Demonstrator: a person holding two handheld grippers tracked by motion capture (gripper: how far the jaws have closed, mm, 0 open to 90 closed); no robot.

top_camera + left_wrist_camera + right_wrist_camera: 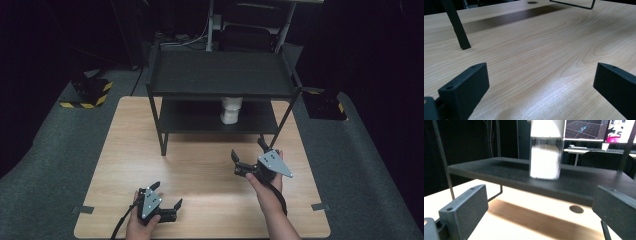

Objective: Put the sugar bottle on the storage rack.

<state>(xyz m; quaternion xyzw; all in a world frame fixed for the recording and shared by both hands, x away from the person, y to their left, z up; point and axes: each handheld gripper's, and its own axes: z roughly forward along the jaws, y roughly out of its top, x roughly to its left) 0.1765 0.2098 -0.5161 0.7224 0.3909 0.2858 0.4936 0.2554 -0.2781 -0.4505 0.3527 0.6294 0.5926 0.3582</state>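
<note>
high view: a black two-tier shelf (220,75) is standing at the far half of a light wooden table (200,175). a clear jar with a white lid and white contents (231,110) is sitting upright on the lower tier, near its middle. the left gripper (167,195) is resting low near the table's near edge, held in the left hand (142,225); its jaws are standing wide apart with nothing between them. the right gripper (247,152) is hovering in front of the shelf's right front leg, held in the right hand (267,185); its jaws are likewise spread and holding nothing. right gripper view: the jar (546,157) is appearing straight ahead on the lower tier (499,172), well apart from the jaws. left gripper view: bare tabletop (536,55) is lying between the jaws, with a shelf leg (457,27) beyond.
</note>
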